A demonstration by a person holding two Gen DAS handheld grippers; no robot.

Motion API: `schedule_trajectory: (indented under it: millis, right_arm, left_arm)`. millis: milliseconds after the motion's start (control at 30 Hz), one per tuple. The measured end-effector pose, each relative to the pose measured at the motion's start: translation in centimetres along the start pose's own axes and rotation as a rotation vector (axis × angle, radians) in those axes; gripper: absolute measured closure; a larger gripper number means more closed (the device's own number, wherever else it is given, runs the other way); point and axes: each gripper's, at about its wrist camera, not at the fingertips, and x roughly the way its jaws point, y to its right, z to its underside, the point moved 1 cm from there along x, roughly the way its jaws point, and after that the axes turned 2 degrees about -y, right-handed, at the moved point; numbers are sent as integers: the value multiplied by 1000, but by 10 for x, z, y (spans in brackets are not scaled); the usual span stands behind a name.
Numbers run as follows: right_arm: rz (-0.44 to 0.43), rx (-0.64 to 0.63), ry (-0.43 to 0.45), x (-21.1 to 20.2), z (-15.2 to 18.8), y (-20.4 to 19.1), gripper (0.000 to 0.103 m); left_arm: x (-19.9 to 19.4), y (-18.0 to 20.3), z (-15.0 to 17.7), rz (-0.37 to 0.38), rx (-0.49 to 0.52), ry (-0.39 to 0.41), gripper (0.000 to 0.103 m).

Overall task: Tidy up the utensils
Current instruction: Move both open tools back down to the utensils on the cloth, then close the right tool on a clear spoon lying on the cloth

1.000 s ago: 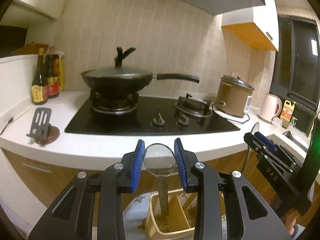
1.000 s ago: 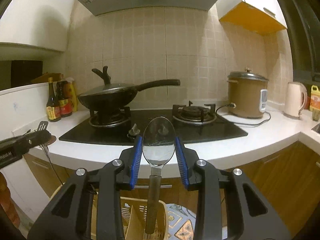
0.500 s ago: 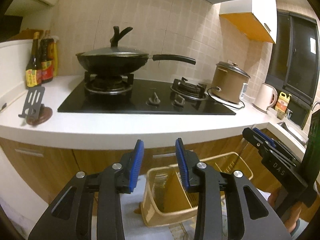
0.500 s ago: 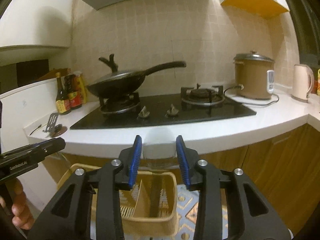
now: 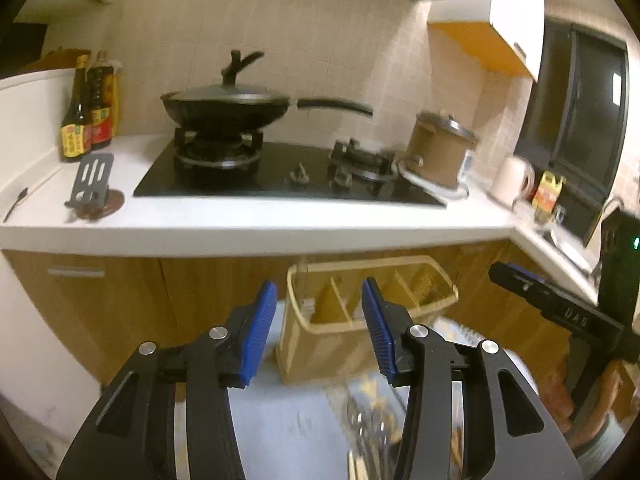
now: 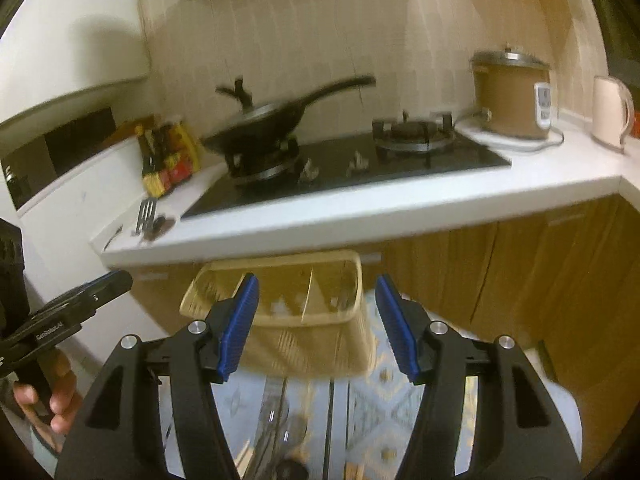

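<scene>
A beige plastic utensil basket [image 5: 320, 344] with dividers stands on a low patterned surface below the counter; it also shows in the right wrist view [image 6: 320, 340]. My left gripper [image 5: 318, 324] is open and empty, just in front of the basket. My right gripper [image 6: 316, 322] is open and empty, above the basket's near wall. Loose utensils [image 5: 372, 420] lie blurred on the surface near the left gripper; they also show in the right wrist view [image 6: 280, 420]. The basket's contents are too blurred to tell.
A white counter [image 5: 240, 224] runs above the basket, with a black hob [image 5: 280, 184], a lidded wok [image 5: 224, 108], sauce bottles [image 5: 88, 116], a slotted spatula on a rest [image 5: 94, 184], a brown rice cooker [image 5: 440, 152] and a white kettle [image 5: 512, 180]. Wooden cabinet doors [image 6: 520, 280] stand behind.
One second ago each gripper held a spoon upright over the basket. Both spoons have been let go and both grippers have opened wide and drawn back and down.
</scene>
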Motion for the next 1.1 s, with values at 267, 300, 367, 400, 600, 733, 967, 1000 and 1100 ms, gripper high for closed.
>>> schedule_trajectory:
  millis: [267, 300, 367, 400, 600, 733, 967, 1000, 1100]
  right_arm:
    - [-9, -5, -242, -7, 46, -3, 46]
    - [-13, 2, -279, -5, 54, -2, 46]
    - [-23, 7, -325, -2, 66, -3, 46]
    - [-21, -1, -354, 0, 75, -4, 46]
    - [-56, 7, -525, 22, 122, -8, 46]
    - [-99, 41, -628, 35, 154, -10, 46]
    - [-59, 140, -686, 46, 181, -11, 52]
    - [-40, 149, -684, 48, 183, -14, 53]
    - [-10, 173, -685, 51, 187, -20, 56]
  left_arm:
    - [3, 16, 52, 12, 71, -223, 60]
    - [7, 17, 59, 7, 81, -244, 60]
    - [16, 16, 76, 5, 91, -299, 60]
    - [22, 15, 82, 14, 84, -325, 60]
    - [51, 7, 110, 56, 30, -439, 60]
    - [59, 4, 122, 74, 13, -466, 60]
    - [65, 9, 131, 85, 14, -478, 60]
    - [65, 9, 131, 92, 15, -476, 60]
    - [63, 9, 132, 107, 16, -469, 60]
